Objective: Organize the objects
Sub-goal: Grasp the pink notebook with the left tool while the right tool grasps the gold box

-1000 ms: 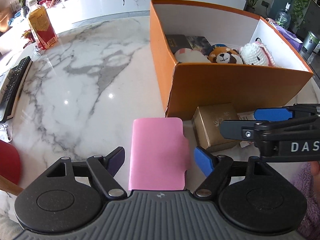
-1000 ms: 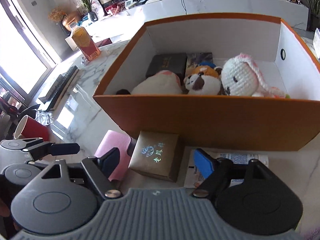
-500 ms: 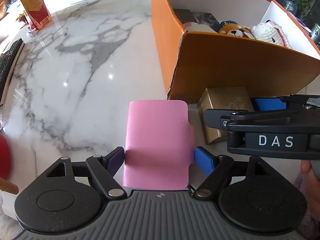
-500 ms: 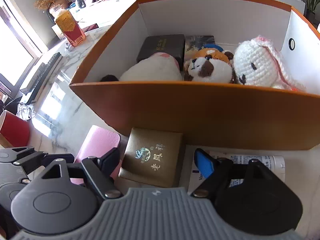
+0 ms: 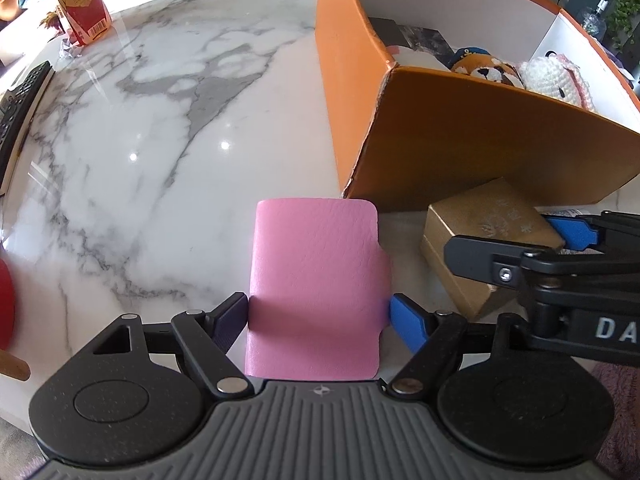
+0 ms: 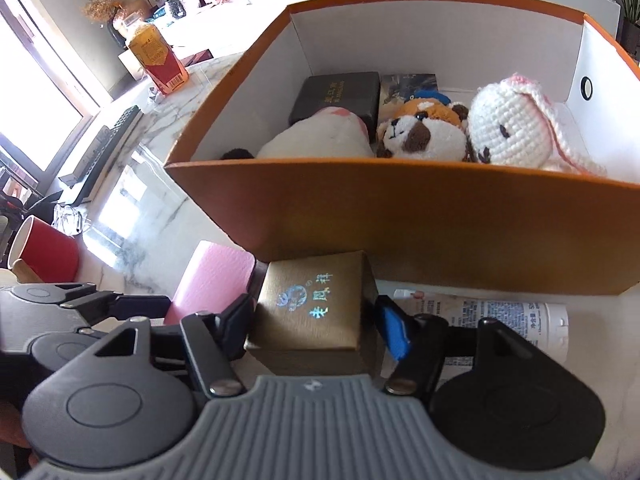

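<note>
The gold box [image 6: 310, 304] sits on the marble [image 5: 120, 160] at six o'clock of the orange bin [image 6: 400, 220], between the right gripper's [image 6: 312, 320] just-closing jaws, which should pinch squarely before lifting, while the left gripper [image 5: 316, 312] clamps the pink wallet [image 5: 316, 280].

White tube [image 6: 500, 320] half hidden (label too small).

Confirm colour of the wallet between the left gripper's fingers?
Pink wallet; clearest in the left wrist view.
</note>
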### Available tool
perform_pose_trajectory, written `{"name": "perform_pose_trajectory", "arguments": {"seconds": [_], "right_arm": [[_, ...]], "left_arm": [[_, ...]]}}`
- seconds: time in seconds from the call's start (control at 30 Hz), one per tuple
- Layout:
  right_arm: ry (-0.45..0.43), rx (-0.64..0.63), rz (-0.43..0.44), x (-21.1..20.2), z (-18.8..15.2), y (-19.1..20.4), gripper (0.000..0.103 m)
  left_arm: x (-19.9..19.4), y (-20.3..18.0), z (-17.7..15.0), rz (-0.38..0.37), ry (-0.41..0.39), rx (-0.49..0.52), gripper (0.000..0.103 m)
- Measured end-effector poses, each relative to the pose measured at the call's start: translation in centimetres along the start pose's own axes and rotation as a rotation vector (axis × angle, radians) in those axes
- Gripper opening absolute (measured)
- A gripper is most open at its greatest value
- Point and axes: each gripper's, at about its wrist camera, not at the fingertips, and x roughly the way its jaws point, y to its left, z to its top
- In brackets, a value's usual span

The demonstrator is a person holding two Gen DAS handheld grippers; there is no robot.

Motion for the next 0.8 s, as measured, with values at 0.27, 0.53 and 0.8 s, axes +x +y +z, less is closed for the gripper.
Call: {"name": "perform_pose_trajectory", "arguments": {"seconds": [0.27,0.53,0.8], "right_arm": [[-0.061,0.001,-0.002,-4.5,-0.4,-1.5,0.067],[-0.141,-0.007,0.013,-9.1,-0.6,-3.4,0.067],[-0.268,-0.021,0.006,-14.0,2.1,-6.2,0.067]], "left_arm": [[-2.0,1.0,-0.2,0.001,-0.059,-0.070,0.087],[-8.4,1.4,-0.5,-0.083,-0.187,-0.142,0.085],[-13.5,-2.2,3.0,-0.150,-0.291,-0.059,0.085]]}}
